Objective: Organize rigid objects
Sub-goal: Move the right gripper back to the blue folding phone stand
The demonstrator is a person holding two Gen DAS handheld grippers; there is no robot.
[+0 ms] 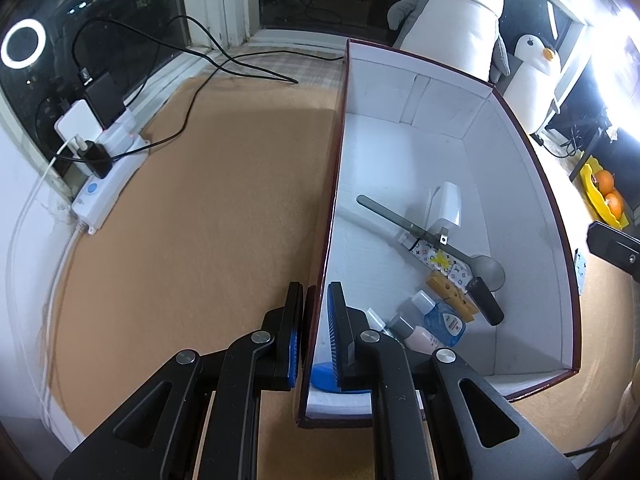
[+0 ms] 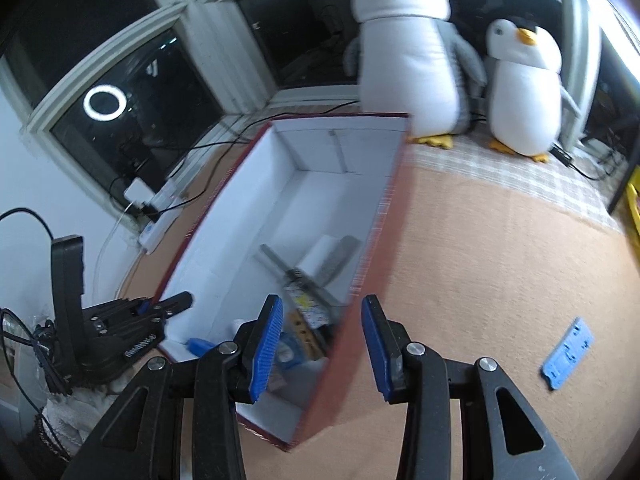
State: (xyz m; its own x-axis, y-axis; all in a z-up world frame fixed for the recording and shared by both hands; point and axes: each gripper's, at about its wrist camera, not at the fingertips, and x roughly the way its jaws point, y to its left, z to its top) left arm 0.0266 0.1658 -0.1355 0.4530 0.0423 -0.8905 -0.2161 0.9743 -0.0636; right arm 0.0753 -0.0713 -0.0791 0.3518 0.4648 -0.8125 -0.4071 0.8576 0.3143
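Tan tabletop, plush penguins behind box, blurred clutter inside

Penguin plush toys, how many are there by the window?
2. The large penguin stands behind the box's far corner, and the small penguin stands just to its right. Nothing suggests another, though the view is limited.

The box is white inside with dark red edges. The table is tan. Two white penguins have yellow beaks; a blue plate lies flat.
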